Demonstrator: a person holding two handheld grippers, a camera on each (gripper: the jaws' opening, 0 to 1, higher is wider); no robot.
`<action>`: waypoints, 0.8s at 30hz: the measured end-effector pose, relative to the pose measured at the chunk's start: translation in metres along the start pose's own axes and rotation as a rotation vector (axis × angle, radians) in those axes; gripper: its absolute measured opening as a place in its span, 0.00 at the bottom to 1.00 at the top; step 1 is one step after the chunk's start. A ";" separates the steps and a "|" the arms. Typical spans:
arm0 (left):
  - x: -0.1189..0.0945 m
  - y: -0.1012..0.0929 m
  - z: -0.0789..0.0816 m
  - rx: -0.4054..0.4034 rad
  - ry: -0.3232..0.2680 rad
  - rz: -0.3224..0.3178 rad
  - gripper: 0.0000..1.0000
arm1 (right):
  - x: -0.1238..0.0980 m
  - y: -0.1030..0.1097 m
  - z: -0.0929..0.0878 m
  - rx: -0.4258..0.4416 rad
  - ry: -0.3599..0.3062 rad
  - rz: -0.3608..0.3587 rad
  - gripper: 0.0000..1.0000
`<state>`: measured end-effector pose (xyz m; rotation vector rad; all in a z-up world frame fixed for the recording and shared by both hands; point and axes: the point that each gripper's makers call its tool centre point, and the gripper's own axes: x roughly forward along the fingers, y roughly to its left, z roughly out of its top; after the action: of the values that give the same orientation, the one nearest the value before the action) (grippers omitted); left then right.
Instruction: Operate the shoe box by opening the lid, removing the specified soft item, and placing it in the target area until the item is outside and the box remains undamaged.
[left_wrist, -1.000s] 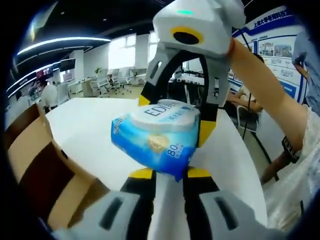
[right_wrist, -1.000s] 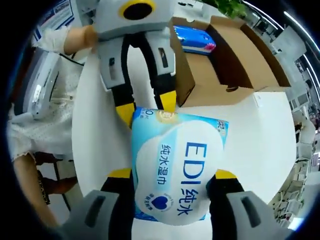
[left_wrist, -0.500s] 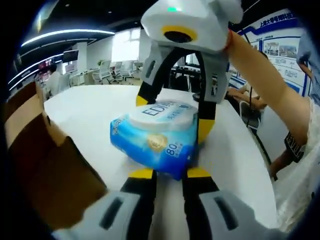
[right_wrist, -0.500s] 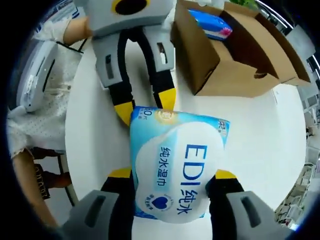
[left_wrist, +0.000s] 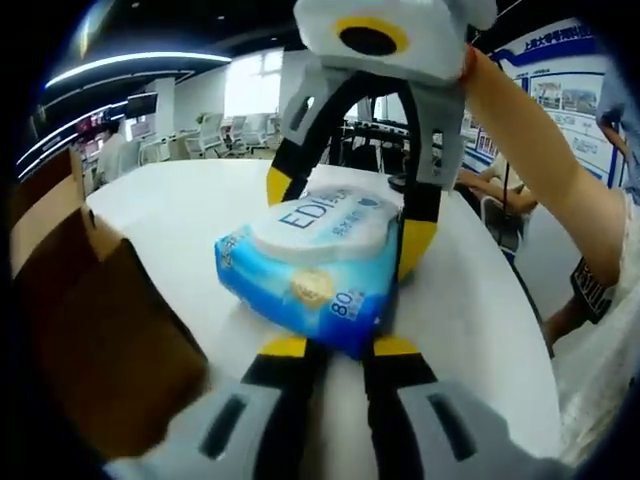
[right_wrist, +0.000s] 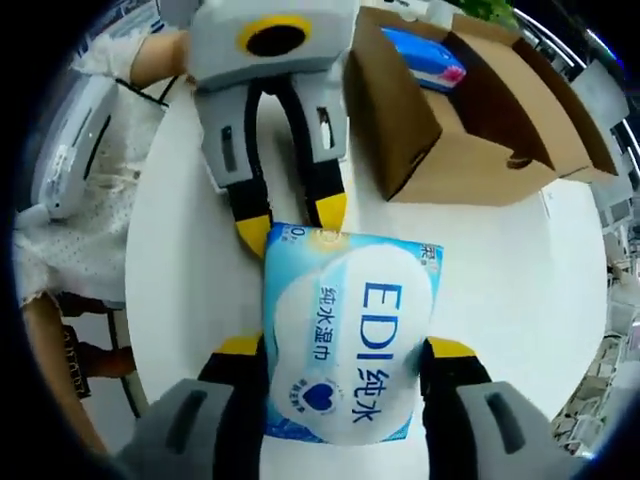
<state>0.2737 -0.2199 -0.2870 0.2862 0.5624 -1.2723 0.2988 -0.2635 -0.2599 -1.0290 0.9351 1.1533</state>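
While the right gripper (right_wrist: 340, 347) clamps it mid-frame, blue-white wipes pack (right_wrist: 345, 345) – "EDI" label – meets left gripper (right_wrist: 290, 218), spread, w/ tips touching.

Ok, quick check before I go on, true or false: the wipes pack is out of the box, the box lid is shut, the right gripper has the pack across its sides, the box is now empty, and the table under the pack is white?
1. The wipes pack is out of the shoe box: true, it sits over the white table, beside the box.
2. The lid is shut: false, the box stands open.
3. The right gripper holds the pack across its sides: true, one jaw on each long side.
4. The box is empty: false, another blue packet lies inside.
5. The table is white: true.
6. The left gripper is far from the pack: false, its yellow tips meet the pack's end.
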 end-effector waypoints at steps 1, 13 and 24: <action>0.000 0.000 0.000 -0.001 -0.002 0.001 0.19 | -0.004 -0.002 -0.001 0.023 -0.027 -0.019 0.64; -0.002 -0.004 -0.005 -0.001 -0.020 0.003 0.19 | -0.063 0.000 -0.026 0.342 -0.590 -0.379 0.67; -0.003 -0.007 -0.007 0.000 -0.024 0.013 0.19 | -0.030 0.038 -0.063 0.582 -0.746 -0.434 0.55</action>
<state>0.2647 -0.2157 -0.2906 0.2737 0.5389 -1.2619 0.2524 -0.3278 -0.2534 -0.2508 0.3690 0.7281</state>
